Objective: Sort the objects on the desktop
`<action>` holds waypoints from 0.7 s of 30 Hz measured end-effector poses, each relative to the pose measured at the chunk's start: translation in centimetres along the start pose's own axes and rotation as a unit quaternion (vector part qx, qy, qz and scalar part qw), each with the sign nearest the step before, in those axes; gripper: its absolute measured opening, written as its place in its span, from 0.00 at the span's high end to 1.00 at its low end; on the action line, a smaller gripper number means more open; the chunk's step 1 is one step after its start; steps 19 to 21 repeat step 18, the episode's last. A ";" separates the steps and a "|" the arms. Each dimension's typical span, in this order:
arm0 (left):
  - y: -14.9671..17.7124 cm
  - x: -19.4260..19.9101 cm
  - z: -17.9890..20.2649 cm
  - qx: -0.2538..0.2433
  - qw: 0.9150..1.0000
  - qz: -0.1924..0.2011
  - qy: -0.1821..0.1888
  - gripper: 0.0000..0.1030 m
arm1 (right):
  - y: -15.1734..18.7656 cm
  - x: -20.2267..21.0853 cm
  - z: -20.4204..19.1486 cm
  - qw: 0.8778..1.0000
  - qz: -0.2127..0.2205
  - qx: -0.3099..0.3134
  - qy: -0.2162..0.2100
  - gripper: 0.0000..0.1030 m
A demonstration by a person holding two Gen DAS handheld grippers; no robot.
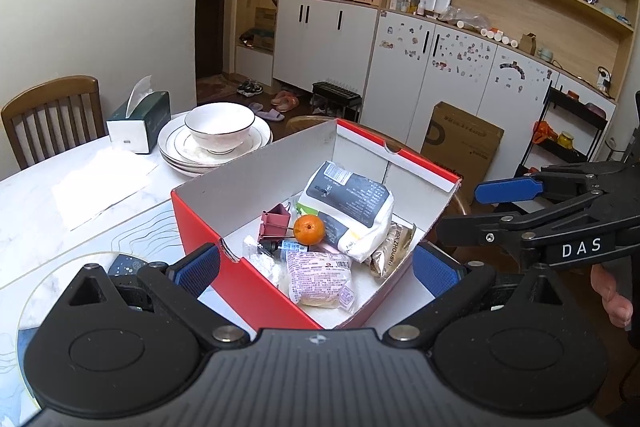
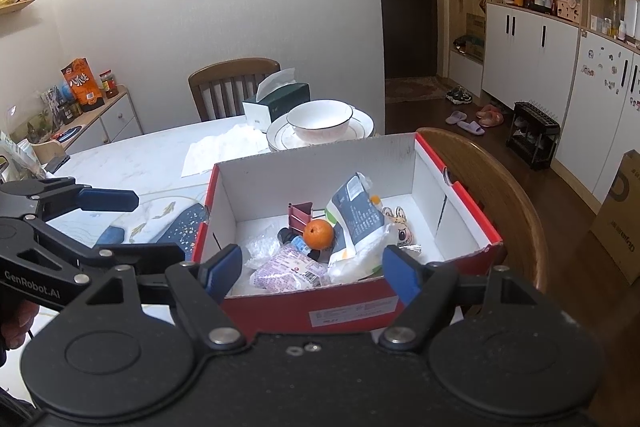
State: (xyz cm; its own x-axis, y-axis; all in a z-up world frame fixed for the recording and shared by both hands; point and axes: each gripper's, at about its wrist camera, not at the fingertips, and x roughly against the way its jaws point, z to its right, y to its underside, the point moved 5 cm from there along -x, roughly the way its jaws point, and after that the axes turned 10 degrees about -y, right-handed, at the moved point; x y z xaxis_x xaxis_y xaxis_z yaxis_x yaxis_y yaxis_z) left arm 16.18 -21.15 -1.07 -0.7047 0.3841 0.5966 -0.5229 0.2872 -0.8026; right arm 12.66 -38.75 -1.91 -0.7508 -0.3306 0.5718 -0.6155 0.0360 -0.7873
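Observation:
A red cardboard box (image 1: 208,227) (image 2: 352,303) stands on the marble table, holding a tangerine (image 1: 309,229) (image 2: 318,234), a pink binder clip (image 1: 275,221) (image 2: 301,214), a white and dark pouch (image 1: 352,205) (image 2: 356,219), a pink snack packet (image 1: 320,277) (image 2: 286,275) and other small items. My left gripper (image 1: 316,267) is open and empty, its fingers astride the box's near corner. My right gripper (image 2: 314,273) is open and empty over the box's near wall; it also shows at the right in the left wrist view (image 1: 476,211).
Stacked plates with a white bowl (image 1: 219,127) (image 2: 320,121) and a tissue box (image 1: 138,123) (image 2: 276,103) stand behind the box. Wooden chairs (image 2: 504,195) (image 1: 52,115) flank the table. A patterned mat (image 2: 172,223) lies left of the box.

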 end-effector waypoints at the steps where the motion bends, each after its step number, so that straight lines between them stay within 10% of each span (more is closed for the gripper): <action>1: 0.0 0.0 0.0 0.000 1.000 0.001 0.002 0.00 | 0.0 0.0 0.0 1.000 0.000 -0.001 0.000 0.25; 21: -0.2 -0.7 0.7 -0.006 1.000 0.001 0.007 0.00 | -0.1 -0.6 0.6 1.000 -0.012 -0.001 -0.007 0.25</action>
